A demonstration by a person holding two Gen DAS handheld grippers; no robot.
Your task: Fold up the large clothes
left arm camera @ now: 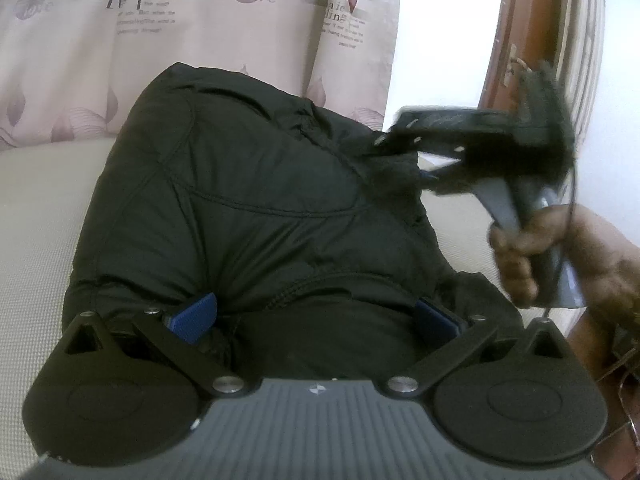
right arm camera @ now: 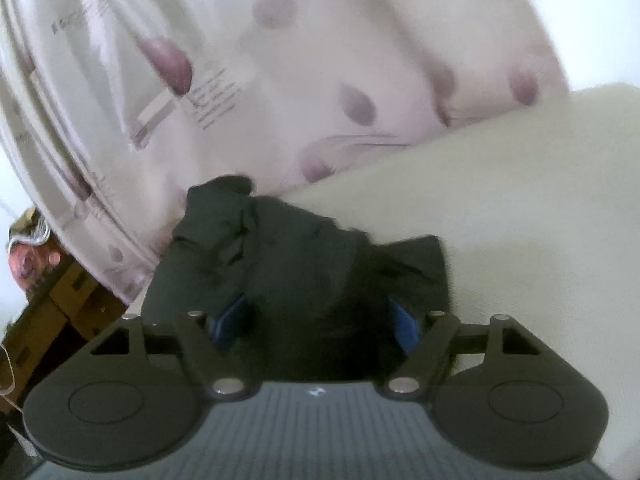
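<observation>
Cream bedding (left arm camera: 44, 216) is spread beneath the black padded jacket (left arm camera: 248, 208), bunched by the curtain (left arm camera: 200, 40). Its near hem is straddled by the wide left gripper (left arm camera: 316, 320), apparently as an anchor; its far edge sits between the half-open right gripper (right arm camera: 320, 320), grip uncertain.

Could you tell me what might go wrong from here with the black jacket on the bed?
The right claw bites only a bunched edge of the black jacket, so the slick fabric may slip out. The left claw straddles a thick fold near the hem and could drag the jacket across the bed, undoing the fold.
</observation>
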